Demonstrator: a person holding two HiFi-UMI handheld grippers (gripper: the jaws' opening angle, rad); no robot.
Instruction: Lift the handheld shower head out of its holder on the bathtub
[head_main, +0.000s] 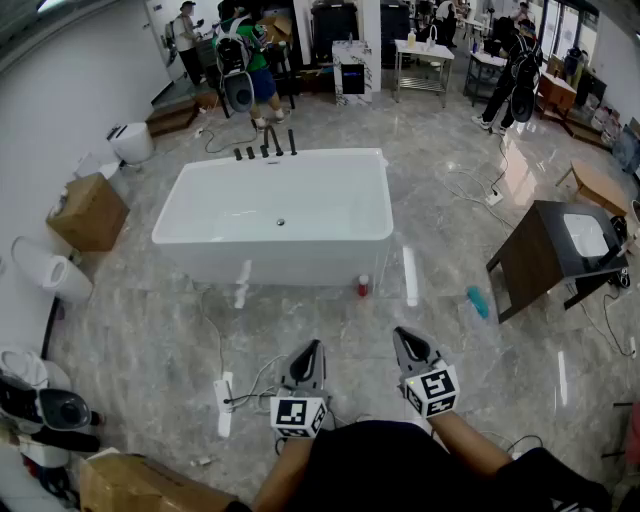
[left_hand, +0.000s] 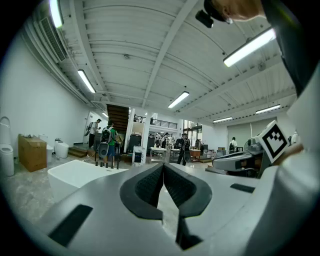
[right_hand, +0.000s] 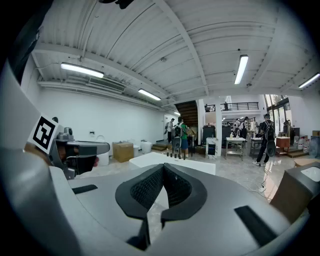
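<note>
A white freestanding bathtub (head_main: 275, 215) stands in the middle of the floor, well ahead of me. A row of black tap fittings (head_main: 265, 150) rises from its far rim; the handheld shower head is among them, too small to pick out. My left gripper (head_main: 313, 347) and right gripper (head_main: 401, 334) are held side by side low in the head view, far short of the tub, both shut and empty. The left gripper view shows its shut jaws (left_hand: 164, 166) with the tub (left_hand: 75, 172) beyond at the left. The right gripper view shows its shut jaws (right_hand: 163, 166) aimed toward the tub (right_hand: 167, 161).
A small red bottle (head_main: 363, 286) stands at the tub's near side, with a teal object (head_main: 477, 301) on the floor to the right. A dark vanity cabinet (head_main: 545, 260) stands at the right, a cardboard box (head_main: 90, 212) and toilets (head_main: 55, 272) at the left. A power strip (head_main: 223, 400) and cables lie near my feet. People stand at the back.
</note>
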